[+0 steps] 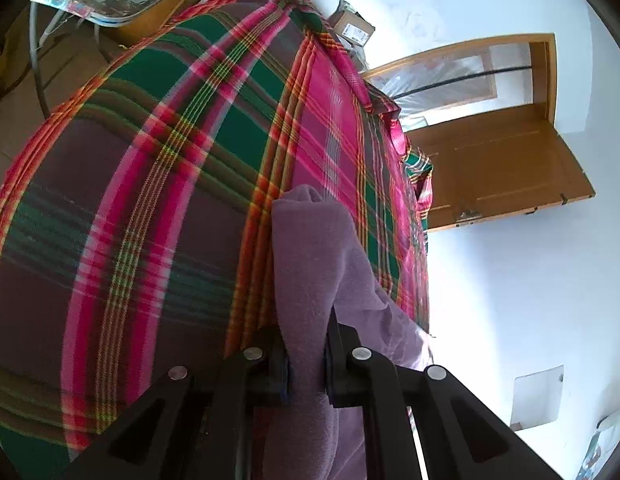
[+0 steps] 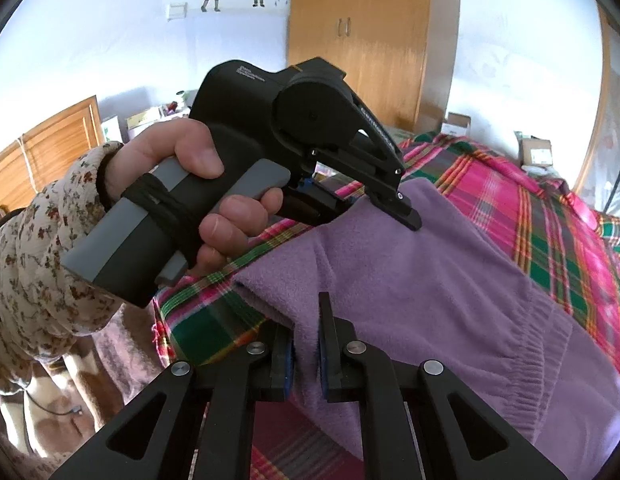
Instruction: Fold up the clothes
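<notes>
One purple fleece garment [image 2: 449, 280] lies on one plaid cloth [image 1: 150, 184] of pink, green and maroon that covers the work surface. Two grippers are on it. The left gripper [image 1: 308, 360] is closed on a bunched fold of the garment, which rises between its fingers. The right gripper [image 2: 306, 356] is narrowed onto the garment's edge, fabric filling the gap. One hand [image 2: 198, 184] in a floral sleeve [image 2: 38, 248] grips the left gripper's handle. One wooden wardrobe [image 2: 373, 40] stands behind.
</notes>
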`<action>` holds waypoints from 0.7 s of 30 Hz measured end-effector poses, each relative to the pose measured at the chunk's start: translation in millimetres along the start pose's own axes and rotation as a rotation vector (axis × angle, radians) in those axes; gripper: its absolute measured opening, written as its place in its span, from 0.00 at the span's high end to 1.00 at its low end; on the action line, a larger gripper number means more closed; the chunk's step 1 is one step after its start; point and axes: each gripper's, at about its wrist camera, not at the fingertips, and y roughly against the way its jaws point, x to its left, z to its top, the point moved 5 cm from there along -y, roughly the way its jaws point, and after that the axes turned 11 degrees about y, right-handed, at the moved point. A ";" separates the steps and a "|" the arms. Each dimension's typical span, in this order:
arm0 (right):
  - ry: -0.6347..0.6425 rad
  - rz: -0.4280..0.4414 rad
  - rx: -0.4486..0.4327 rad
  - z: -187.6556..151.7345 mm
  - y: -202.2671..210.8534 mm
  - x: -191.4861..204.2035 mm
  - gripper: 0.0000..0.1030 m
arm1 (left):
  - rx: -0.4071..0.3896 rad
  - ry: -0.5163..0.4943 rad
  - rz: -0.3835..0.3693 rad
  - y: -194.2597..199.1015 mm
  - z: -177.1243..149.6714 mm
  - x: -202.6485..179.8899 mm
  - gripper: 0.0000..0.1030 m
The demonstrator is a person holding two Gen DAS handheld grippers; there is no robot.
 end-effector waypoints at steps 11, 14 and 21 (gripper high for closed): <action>-0.052 0.064 0.062 -8.6 -21.7 -9.8 0.84 | -0.040 0.020 0.045 18.7 -1.4 5.7 0.78; -0.067 0.088 0.061 -9.7 -18.7 -10.8 0.80 | -0.081 0.028 0.058 30.1 -4.1 4.7 0.77; -0.103 0.108 0.000 -12.9 11.0 -21.6 0.80 | -0.216 -0.018 0.076 65.6 -25.0 -12.3 0.73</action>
